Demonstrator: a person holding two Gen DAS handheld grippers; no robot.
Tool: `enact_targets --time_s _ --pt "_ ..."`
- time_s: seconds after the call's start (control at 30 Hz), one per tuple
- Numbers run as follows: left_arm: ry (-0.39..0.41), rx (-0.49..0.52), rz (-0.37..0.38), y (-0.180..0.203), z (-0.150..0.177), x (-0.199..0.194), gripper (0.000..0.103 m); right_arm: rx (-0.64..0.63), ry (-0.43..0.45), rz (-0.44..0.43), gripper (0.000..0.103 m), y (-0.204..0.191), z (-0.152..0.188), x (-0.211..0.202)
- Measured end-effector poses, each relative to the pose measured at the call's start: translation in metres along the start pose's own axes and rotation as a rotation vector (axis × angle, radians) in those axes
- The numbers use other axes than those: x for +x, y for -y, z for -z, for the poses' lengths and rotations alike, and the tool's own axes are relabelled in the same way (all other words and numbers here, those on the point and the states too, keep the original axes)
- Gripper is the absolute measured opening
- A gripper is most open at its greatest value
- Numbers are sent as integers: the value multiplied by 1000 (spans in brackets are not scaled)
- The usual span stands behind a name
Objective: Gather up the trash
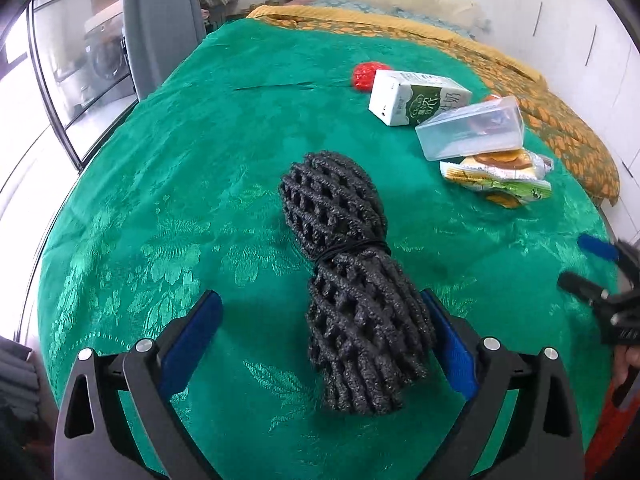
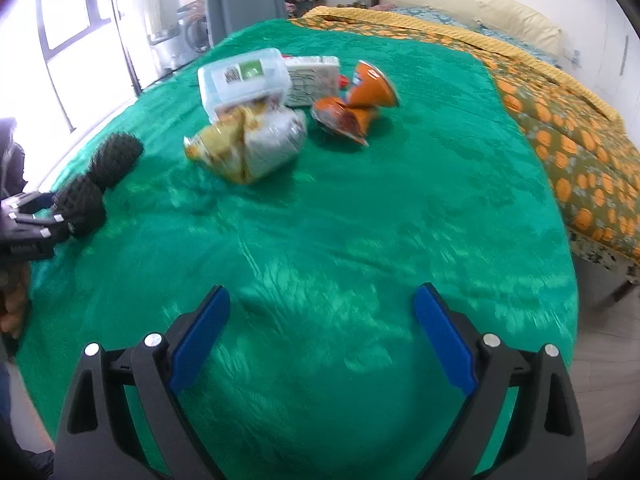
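Observation:
A black foam net bundle (image 1: 344, 280), tied round its middle with a black band, lies on the green cloth (image 1: 180, 184). My left gripper (image 1: 320, 300) stands open around its near end; the right pad (image 1: 448, 340) is close beside the net and the left pad is well clear. Further back lie a milk carton (image 1: 416, 98), a clear plastic box (image 1: 472, 128), a snack wrapper (image 1: 500, 178) and a red scrap (image 1: 366, 74). My right gripper (image 2: 322, 294) is open over bare green cloth (image 2: 360, 220), with nothing between its fingers. An orange wrapper (image 2: 356, 100) lies beyond it.
A quilt with an orange pattern (image 2: 580, 148) covers the bed to the right, with a pillow (image 2: 460, 4) at the back. A glass door (image 1: 72, 72) and a grey curtain (image 1: 160, 20) stand to the left. The cloth's edge drops to the floor (image 2: 608, 340) at the right.

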State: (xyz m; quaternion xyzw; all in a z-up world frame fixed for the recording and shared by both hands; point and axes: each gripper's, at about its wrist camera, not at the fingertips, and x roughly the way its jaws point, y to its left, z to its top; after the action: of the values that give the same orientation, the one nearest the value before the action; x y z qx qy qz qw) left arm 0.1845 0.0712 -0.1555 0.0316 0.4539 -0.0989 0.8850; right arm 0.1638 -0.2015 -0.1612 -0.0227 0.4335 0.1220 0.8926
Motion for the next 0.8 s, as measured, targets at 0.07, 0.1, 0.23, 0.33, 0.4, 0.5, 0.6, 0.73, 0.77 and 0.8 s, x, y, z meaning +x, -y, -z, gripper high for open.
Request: enact_targets --time_s 0.07,0.1,0.23,0.33,0.4,0.5,0.6,0.73,0.77,0.8 --pt "-10 19 -14 4 0 3 97 -7 22 -33 91 -2 -16 -1" --pt "-14 29 -26 6 0 4 98 -15 40 -41 91 -4 -27 -2" --pt "-13 22 -18 4 -1 4 98 -58 53 -92 97 -19 -69 10" --pt "-14 24 -21 5 0 4 98 -84 12 -89 97 -30 -90 29" --pt "-14 24 -19 6 0 4 98 -87 0 -85 96 -35 -96 37" --pt "-14 24 -20 6 0 5 98 -88 -37 -78 61 -38 -96 43" --pt "-13 24 -20 6 0 5 98 -113 -24 -78 54 -36 -85 31" --pt "-13 24 -20 6 0 5 98 -157 1 -113 54 -25 -59 -2" --pt "-13 24 -20 6 0 5 98 -177 8 -129 54 -24 -53 -10" --pt "-13 25 -21 6 0 5 98 -206 10 -147 54 -21 -44 -20"
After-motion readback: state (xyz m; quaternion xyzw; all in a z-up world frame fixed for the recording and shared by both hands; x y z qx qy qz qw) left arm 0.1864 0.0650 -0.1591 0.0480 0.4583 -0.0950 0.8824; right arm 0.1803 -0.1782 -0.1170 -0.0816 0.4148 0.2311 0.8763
